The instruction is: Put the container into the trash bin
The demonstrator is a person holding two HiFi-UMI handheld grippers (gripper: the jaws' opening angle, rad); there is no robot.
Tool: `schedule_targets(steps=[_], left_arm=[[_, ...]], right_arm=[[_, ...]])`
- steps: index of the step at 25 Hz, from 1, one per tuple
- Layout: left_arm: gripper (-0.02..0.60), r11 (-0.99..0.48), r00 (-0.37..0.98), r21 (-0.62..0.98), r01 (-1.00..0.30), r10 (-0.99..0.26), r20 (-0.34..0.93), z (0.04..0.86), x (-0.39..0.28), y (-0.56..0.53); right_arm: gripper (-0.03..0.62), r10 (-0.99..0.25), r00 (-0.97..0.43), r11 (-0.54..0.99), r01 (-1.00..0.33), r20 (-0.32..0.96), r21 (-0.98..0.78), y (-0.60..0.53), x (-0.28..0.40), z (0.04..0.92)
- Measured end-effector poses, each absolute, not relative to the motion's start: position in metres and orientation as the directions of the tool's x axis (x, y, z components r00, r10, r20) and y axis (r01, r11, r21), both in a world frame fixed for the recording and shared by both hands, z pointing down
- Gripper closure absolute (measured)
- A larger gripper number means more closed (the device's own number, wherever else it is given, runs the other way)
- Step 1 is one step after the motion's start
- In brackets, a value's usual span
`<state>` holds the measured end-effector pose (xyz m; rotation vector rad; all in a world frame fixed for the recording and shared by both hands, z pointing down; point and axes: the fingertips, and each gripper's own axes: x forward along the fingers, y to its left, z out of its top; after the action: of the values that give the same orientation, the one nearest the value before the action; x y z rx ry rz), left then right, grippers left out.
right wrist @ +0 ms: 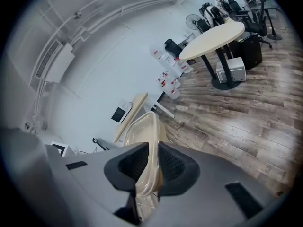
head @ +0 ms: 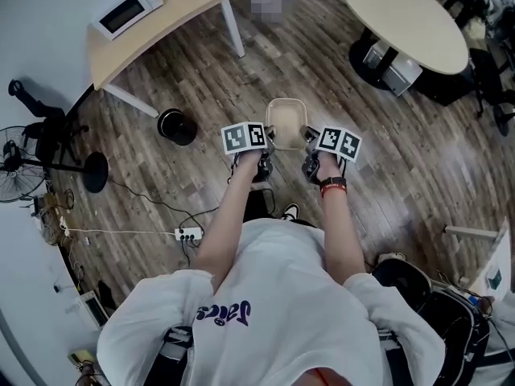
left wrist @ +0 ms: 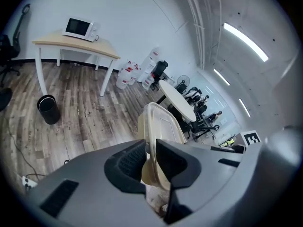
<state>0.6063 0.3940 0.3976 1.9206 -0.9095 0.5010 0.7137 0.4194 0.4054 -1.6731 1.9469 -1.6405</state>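
Note:
A beige plastic container [head: 286,124] with a clear lid hangs in the air above the wood floor, held from both sides. My left gripper [head: 265,145] is shut on its left rim, and the container [left wrist: 158,129] stands edge-on between the dark pads in the left gripper view. My right gripper [head: 310,145] is shut on the right rim, with the container [right wrist: 144,141] pinched between its pads in the right gripper view. A small black trash bin [head: 176,125] stands on the floor to the left of the container, also seen as the bin [left wrist: 48,109] in the left gripper view.
A light wood table [head: 153,30] with a white microwave [head: 127,8] stands at the back left. A round table [head: 406,18] stands at the back right. A fan [head: 24,163], a power strip [head: 189,234] and cables lie at the left. A dark bag [head: 422,296] sits at the lower right.

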Motion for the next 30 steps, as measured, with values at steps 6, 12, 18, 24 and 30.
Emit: schedule_targets(steps=[6,12,18,24,30], left_arm=[[0.506,-0.221,0.627,0.601,-0.768,-0.447,0.638,0.393,0.569,0.362],[0.506,-0.140,0.596,0.622,-0.770,-0.505,0.625,0.385,0.511,0.334],[0.506,-0.068,0.554,0.632,-0.772,-0.559,0.617,0.381,0.451,0.306],[0.506,-0.015,0.527,0.640,-0.769,-0.581,0.620,0.383,0.403,0.269],[0.506,0.013,0.523,0.653,-0.757,-0.587,0.618,0.386,0.374,0.236]], right_arm=[[0.513,-0.716,-0.449,-0.130,-0.666,0.534,-0.735,0.381,0.678,0.398],[0.512,-0.673,-0.500,-0.085,-0.681,0.546,-0.728,0.342,0.622,0.389],[0.511,-0.633,-0.549,-0.040,-0.681,0.546,-0.731,0.304,0.563,0.385],[0.511,-0.613,-0.572,-0.018,-0.680,0.545,-0.733,0.262,0.515,0.387],[0.511,-0.589,-0.580,-0.014,-0.689,0.562,-0.725,0.226,0.486,0.389]])
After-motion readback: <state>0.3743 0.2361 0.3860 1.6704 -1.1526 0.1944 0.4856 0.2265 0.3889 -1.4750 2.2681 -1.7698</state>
